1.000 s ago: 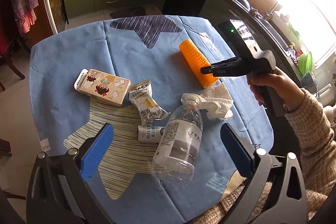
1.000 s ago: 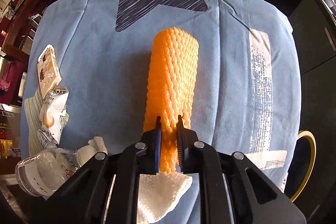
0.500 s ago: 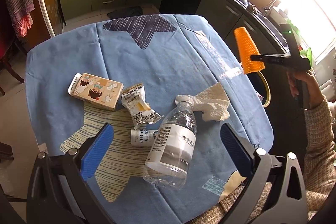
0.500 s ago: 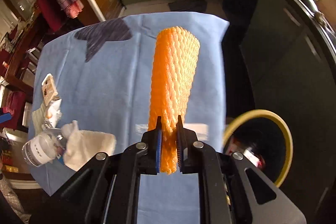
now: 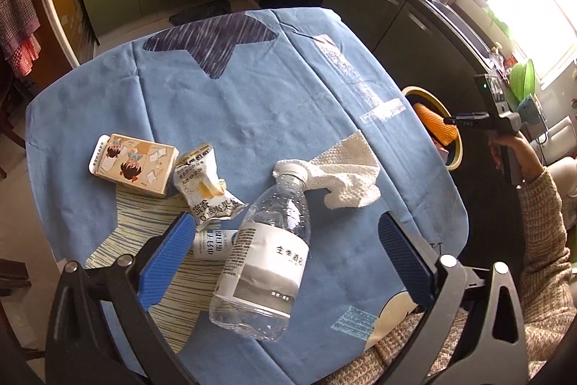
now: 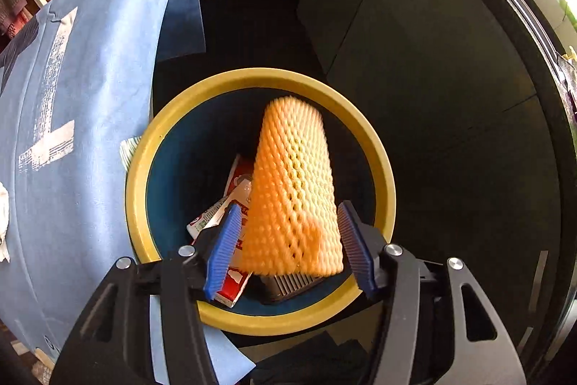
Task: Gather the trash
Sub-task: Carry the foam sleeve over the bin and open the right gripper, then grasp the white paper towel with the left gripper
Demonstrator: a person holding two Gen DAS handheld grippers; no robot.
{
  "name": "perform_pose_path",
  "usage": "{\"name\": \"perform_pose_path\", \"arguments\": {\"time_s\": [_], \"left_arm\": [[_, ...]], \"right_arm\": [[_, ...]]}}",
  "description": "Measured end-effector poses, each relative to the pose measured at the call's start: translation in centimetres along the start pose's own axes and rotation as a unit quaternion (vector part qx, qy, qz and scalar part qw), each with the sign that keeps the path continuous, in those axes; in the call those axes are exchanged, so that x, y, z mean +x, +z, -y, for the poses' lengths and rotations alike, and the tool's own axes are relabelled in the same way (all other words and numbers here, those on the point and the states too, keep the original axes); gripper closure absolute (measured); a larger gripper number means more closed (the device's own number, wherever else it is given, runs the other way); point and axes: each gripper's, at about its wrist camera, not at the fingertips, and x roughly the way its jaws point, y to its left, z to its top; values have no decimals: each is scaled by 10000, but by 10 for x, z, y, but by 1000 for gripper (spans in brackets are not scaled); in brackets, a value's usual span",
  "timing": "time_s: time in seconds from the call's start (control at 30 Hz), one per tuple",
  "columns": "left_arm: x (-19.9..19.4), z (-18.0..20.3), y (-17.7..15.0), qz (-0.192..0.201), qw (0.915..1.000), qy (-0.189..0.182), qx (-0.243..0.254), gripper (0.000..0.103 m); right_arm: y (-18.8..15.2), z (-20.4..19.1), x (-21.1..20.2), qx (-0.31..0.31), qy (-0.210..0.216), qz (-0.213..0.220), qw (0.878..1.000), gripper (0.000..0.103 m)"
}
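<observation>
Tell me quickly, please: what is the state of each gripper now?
Left gripper: open, holding nothing, above the plastic bottle.
Right gripper: open, jaws just opened; the orange foam net is loose between them over the bin.

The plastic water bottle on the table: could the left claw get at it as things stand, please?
Probably yes: the left claw stands open directly over the plastic water bottle, with nothing covering its body; only a paper towel touches its cap.

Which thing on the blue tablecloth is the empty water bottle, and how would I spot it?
Start at the blue tablecloth and look to its near edge, between the left gripper's open blue pads. The clear plastic bottle lies there on its side, cap against a crumpled white paper towel. Alone among the cartons and wrappers, it is see-through, with a grey-and-white label.
</observation>
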Motion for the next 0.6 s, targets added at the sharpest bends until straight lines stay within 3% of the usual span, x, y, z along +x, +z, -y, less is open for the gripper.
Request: {"name": "perform_pose_path", "arguments": {"time_s": [0.2,0.33,0.47,0.57,0.6], "left_arm": [[39,58,10,-360,9940,-95,1027,6],[77,98,12,-603,9789,66,1951,6],[109,127,8,-755,9562,333,2807,6],[126,133,9,-856,9476,547,3029,10],[132,132,10,-926,9467,559,3033,17]], "right_arm": [[-7,-6,-33,-20,288,346,9990,42],[-19,-14,-43,-149,379,355,9985,42],[-25,-24,-46,-254,463,298,9982,41],[-31,-29,-47,-311,525,277,9978,40],[-32,-30,-46,-326,551,270,9976,40]]}}
